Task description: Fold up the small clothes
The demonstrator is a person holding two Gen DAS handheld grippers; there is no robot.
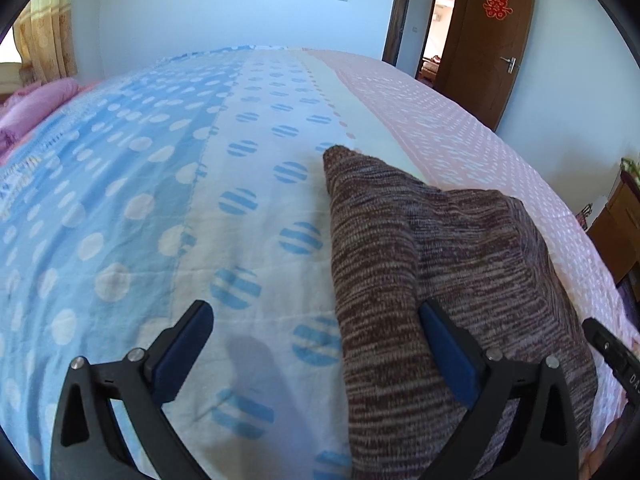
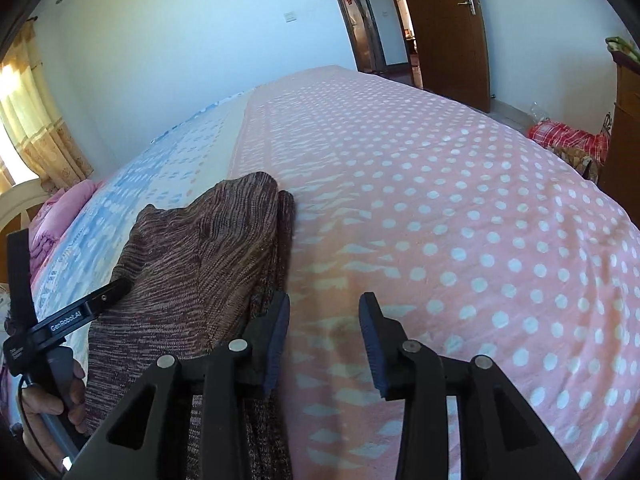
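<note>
Both tongs stand open, gripping nothing — left gripper (image 1: 316, 340) spread widest, right gripper (image 2: 324, 336) narrower. The brown knit garment (image 1: 440, 260) lies folded on the dotted bedspread (image 2: 460, 220); a pink quilt (image 1: 36, 108) sits well apart.

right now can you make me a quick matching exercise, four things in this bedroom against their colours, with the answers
Things:
1. knit garment
2. door
3. curtain
4. gripper pads

Colours:
a. dark blue
b. yellow-gold
c. brown wood
d. mottled maroon-brown

Pairs: 1-d, 2-c, 3-b, 4-a
</note>
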